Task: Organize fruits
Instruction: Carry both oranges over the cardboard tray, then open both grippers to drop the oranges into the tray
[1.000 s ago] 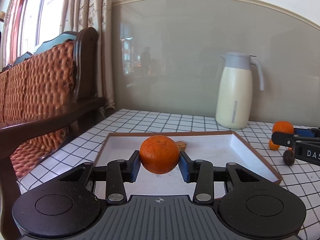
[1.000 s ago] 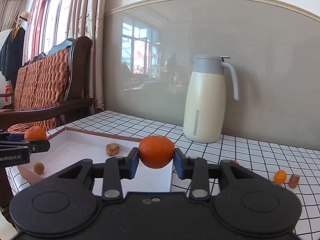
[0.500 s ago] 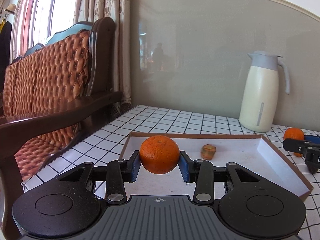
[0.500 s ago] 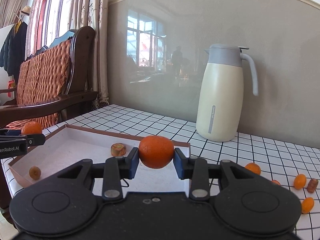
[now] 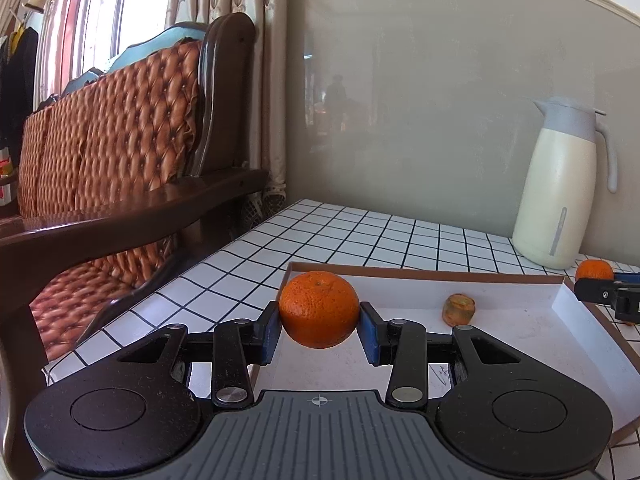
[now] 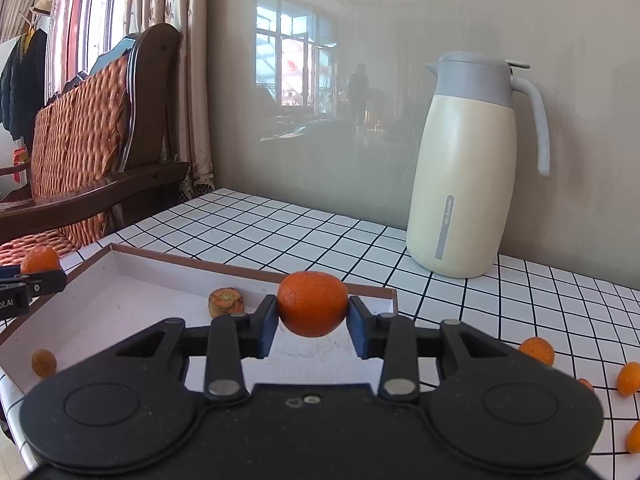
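My left gripper (image 5: 319, 330) is shut on an orange mandarin (image 5: 319, 309), held over the left end of the shallow white tray (image 5: 560, 304). My right gripper (image 6: 312, 326) is shut on a second mandarin (image 6: 312, 304), held over the tray's (image 6: 120, 254) right end. A brownish cut fruit piece (image 5: 458, 310) lies in the tray and also shows in the right wrist view (image 6: 226, 301). A small round fruit (image 6: 43, 362) lies near the tray's front. The right gripper's mandarin shows at the far right of the left wrist view (image 5: 594, 270).
A cream thermos jug (image 6: 468, 168) stands at the back of the checked table. Several small orange fruits (image 6: 537, 350) lie on the table right of the tray. A wooden sofa with orange cushions (image 5: 108, 152) stands at the left, by the table edge.
Both grippers, each still holding its mandarin, have swung left. The tray has slid rightward in the left wrist view, and the jug looks nearer in the right wrist view.
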### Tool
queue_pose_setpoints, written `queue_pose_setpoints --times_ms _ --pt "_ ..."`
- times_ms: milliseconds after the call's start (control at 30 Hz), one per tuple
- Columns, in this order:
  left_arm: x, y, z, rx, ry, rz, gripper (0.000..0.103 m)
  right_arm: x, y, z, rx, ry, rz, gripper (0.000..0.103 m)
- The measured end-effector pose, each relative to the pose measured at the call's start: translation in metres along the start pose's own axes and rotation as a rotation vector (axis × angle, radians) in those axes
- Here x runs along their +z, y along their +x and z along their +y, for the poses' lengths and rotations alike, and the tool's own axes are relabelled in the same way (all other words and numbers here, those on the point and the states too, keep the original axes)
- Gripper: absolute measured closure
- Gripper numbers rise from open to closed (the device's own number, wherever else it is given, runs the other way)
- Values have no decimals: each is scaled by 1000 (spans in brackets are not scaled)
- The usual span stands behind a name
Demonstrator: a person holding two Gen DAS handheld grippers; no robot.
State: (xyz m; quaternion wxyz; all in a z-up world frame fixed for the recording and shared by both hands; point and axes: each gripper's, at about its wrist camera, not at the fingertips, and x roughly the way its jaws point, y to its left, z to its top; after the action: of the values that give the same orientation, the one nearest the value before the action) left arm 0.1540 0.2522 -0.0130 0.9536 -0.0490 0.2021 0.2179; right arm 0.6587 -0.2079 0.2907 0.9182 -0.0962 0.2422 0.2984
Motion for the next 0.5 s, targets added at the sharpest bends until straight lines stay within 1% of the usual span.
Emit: queue_pose_setpoints --times_ms 167,200,233,267,300,333,400,500 --pt "1 4 -2 -8 -2 3 61 2 4 0 22 1 2 73" --pt "1 5 -4 -3 1 4 61 4 5 -1 21 -7 -12 67" --pt "1 6 -6 8 9 5 53 5 3 -1 -9 -16 -37 54" --pt "1 4 -7 19 11 -9 12 5 -2 -1 -50 -14 -78 9" --pt "1 -1 -7 34 8 -46 1 5 -6 -4 -72 -3 -129 6" --pt "1 -5 -6 31 14 -88 0 7 -6 -7 -63 5 -126 6" --pt "3 -5 -6 24 20 -94 0 8 -4 -11 -53 30 -123 6" --pt "2 -1 -4 18 21 -85 0 7 -1 -9 -50 24 -113 6"
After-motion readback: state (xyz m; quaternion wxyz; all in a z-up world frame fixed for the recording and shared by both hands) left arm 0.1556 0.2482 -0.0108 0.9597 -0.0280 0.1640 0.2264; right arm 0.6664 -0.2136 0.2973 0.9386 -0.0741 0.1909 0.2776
